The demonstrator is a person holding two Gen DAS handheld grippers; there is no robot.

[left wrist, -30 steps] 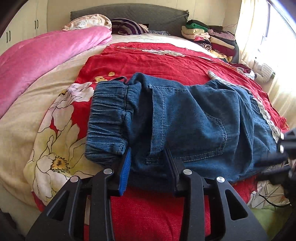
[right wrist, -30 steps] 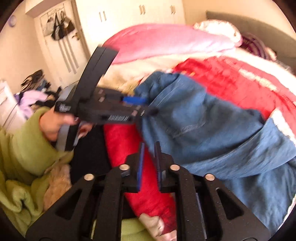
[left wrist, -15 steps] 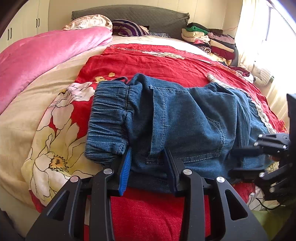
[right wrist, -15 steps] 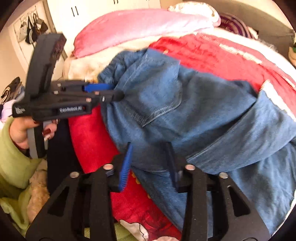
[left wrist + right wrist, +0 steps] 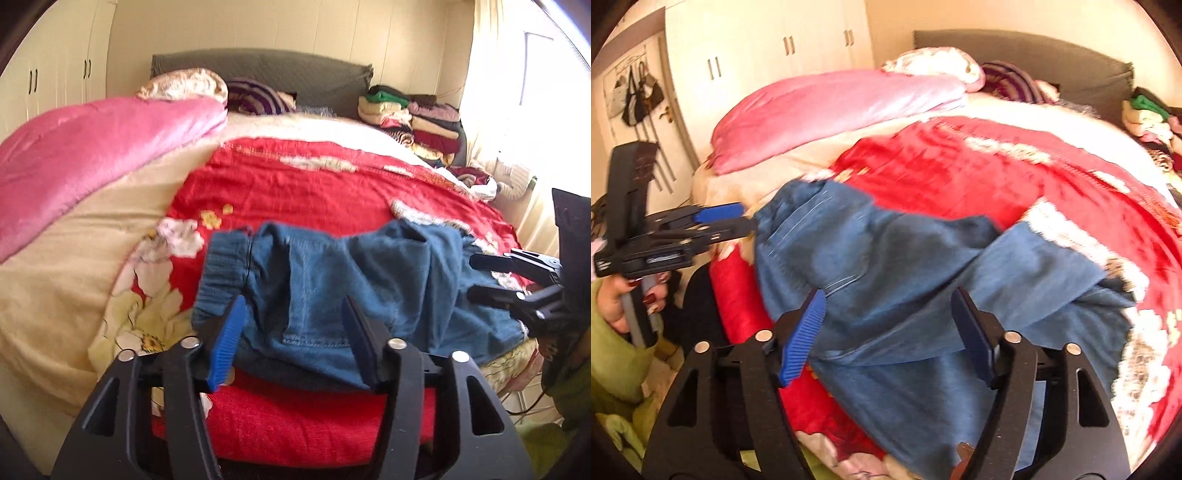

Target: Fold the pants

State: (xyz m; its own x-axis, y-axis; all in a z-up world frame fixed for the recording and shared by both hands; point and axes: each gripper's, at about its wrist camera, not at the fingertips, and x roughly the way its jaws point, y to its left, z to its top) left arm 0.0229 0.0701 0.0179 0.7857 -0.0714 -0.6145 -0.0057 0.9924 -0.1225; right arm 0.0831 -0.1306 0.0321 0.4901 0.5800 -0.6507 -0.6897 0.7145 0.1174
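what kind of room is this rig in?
A home bedroom, most likely. A bed with a grey headboard, a pink quilt on it, built-in wardrobes along the wall, and folded clothes stacked by the window.

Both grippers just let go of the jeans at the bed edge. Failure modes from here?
1. The jeans lie bunched at the near edge of the red blanket; a nudge may slide them off.
2. Left gripper and right gripper jaws are opening with denim between them; pads could snag it.
3. The top fold looks crooked.
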